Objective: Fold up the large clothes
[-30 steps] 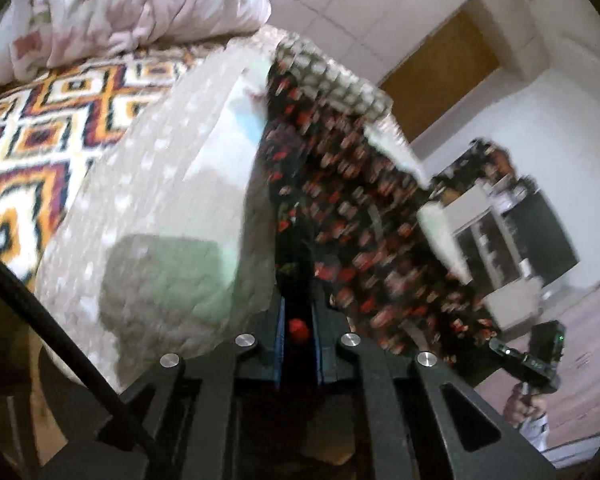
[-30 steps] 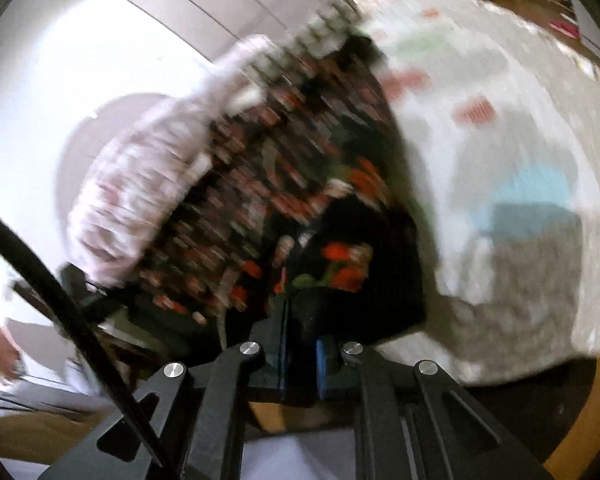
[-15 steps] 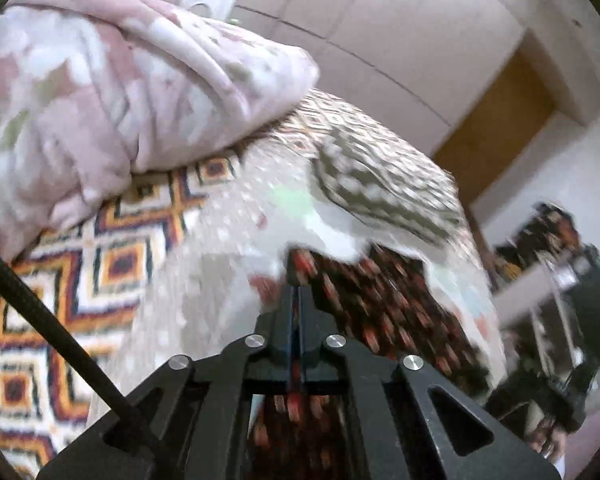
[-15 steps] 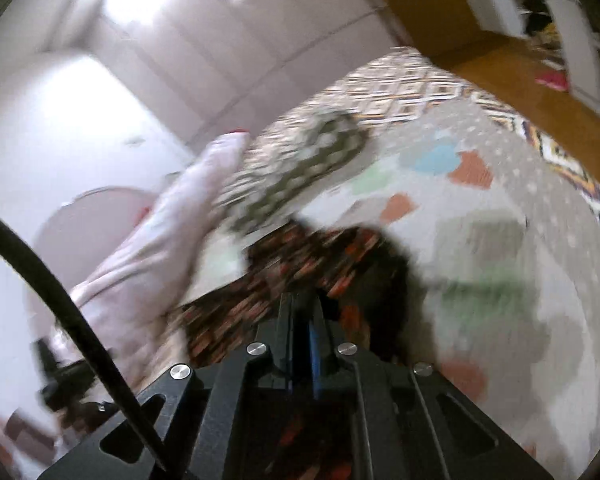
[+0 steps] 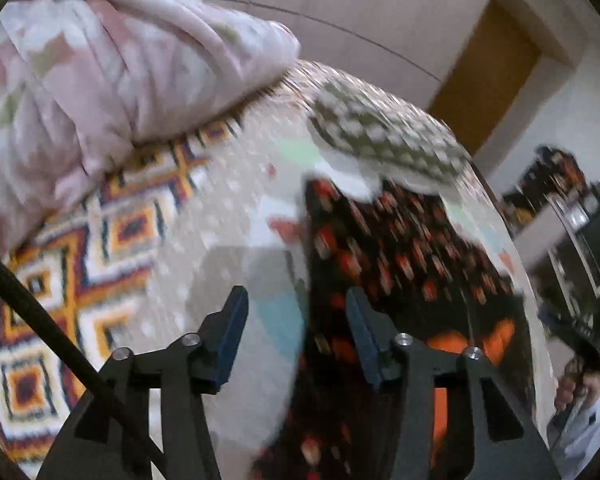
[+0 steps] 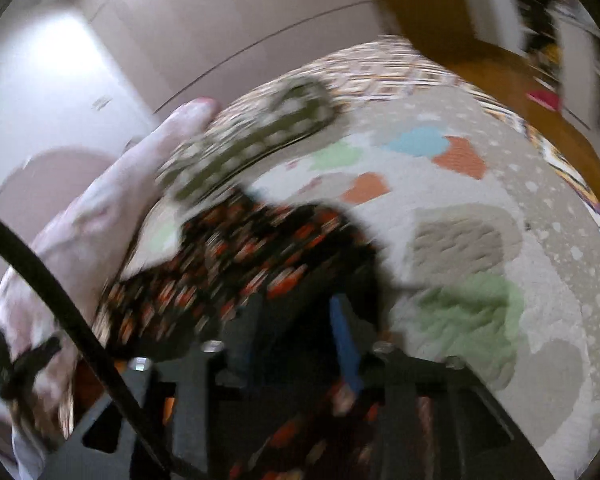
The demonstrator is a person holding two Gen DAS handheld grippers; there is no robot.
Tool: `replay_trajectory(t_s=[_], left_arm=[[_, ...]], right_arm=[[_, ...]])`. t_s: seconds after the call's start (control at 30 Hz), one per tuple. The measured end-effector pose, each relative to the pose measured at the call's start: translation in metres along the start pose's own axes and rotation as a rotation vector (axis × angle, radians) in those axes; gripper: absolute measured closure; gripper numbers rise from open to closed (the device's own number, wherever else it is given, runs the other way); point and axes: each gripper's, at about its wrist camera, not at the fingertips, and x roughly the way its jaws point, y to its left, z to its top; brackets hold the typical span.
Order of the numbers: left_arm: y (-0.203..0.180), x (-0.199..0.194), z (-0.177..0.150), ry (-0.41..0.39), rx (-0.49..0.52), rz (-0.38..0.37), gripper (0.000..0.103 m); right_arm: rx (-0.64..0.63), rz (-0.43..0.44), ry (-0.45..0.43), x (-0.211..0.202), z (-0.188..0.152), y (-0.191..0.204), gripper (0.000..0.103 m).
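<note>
A black garment with a red and orange print lies spread on a grey mat with coloured patches on the bed. My left gripper is open just above the garment's left edge, holding nothing. In the right wrist view the same garment lies on the mat, and my right gripper is open over its near edge, with cloth between and under the fingers. Both views are blurred by motion.
A pink floral quilt is bunched at the bed's far left. A folded olive and white checked cloth lies beyond the garment, also in the right wrist view. A patterned bedspread surrounds the mat. Shelves and a wooden door stand at right.
Both grippers were shut on the garment, lifted it, then lowered it onto the mat. Both jaws have now opened and the garment lies released.
</note>
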Motion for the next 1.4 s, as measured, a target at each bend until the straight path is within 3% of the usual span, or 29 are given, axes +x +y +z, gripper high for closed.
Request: replay_trajectory(t_s=[0.17, 0.23, 0.37, 0.43, 0.47, 0.5, 0.53, 0.57, 0.63, 0.9, 0.97, 1.07, 1.2, 1.23, 1.3, 1.33, 1.37, 1.4], left_arm=[[-0.043, -0.006, -0.05, 0.052, 0.122, -0.007, 0.037], [-0.063, 0.0, -0.061, 0.065, 0.189, 0.034, 0.029], [-0.087, 0.031, -0.07, 0.122, 0.254, 0.149, 0.028], [-0.086, 0.051, -0.07, 0.176, 0.236, 0.184, 0.043], [-0.08, 0.058, -0.069, 0.204, 0.213, 0.196, 0.08], [-0.073, 0.062, -0.067, 0.23, 0.18, 0.202, 0.095], [-0.062, 0.062, -0.064, 0.248, 0.116, 0.149, 0.095], [-0.053, 0.058, -0.062, 0.245, 0.071, 0.107, 0.097], [-0.043, 0.043, -0.059, 0.218, 0.044, 0.101, 0.098], [-0.022, -0.03, -0.037, 0.071, -0.112, -0.083, 0.098], [-0.023, -0.035, -0.03, 0.038, -0.12, -0.084, 0.098], [-0.025, -0.026, -0.017, 0.033, -0.129, -0.069, 0.098], [-0.026, -0.007, -0.009, 0.04, -0.124, -0.028, 0.097], [-0.027, -0.002, -0.009, 0.044, -0.105, -0.023, 0.097], [-0.027, 0.004, -0.01, 0.058, -0.077, -0.039, 0.095], [-0.025, 0.004, -0.011, 0.059, -0.073, -0.063, 0.091], [-0.023, 0.004, -0.011, 0.059, -0.071, -0.086, 0.079], [-0.02, 0.001, -0.01, 0.047, -0.071, -0.106, 0.064]], right_arm=[[-0.119, -0.006, 0.038, -0.007, -0.037, 0.031, 0.047], [-0.134, -0.042, 0.045, -0.003, -0.042, 0.037, 0.046], [-0.107, -0.121, 0.035, 0.019, -0.035, 0.047, 0.033], [-0.126, -0.195, 0.042, 0.035, -0.032, 0.054, 0.033], [-0.136, -0.238, 0.053, 0.045, -0.031, 0.056, 0.033], [-0.142, -0.277, 0.068, 0.052, -0.031, 0.056, 0.035], [-0.145, -0.322, 0.089, 0.059, -0.032, 0.054, 0.054], [-0.132, -0.346, 0.11, 0.064, -0.034, 0.048, 0.082], [-0.088, -0.3, 0.126, 0.059, -0.036, 0.038, 0.099], [-0.017, -0.103, 0.017, -0.027, -0.038, 0.027, 0.099], [-0.005, -0.06, -0.007, -0.044, -0.031, 0.026, 0.099], [-0.004, -0.095, -0.018, -0.044, -0.023, 0.021, 0.099], [-0.05, -0.143, 0.012, -0.013, -0.018, 0.009, 0.095], [-0.046, -0.172, 0.015, -0.008, -0.019, 0.005, 0.09], [-0.006, -0.123, 0.001, -0.01, -0.023, -0.002, 0.074], [0.02, -0.082, -0.011, -0.015, -0.025, -0.006, 0.057], [0.032, -0.058, -0.024, -0.02, -0.027, -0.009, 0.048], [0.019, -0.053, -0.034, -0.023, -0.03, -0.009, 0.047]])
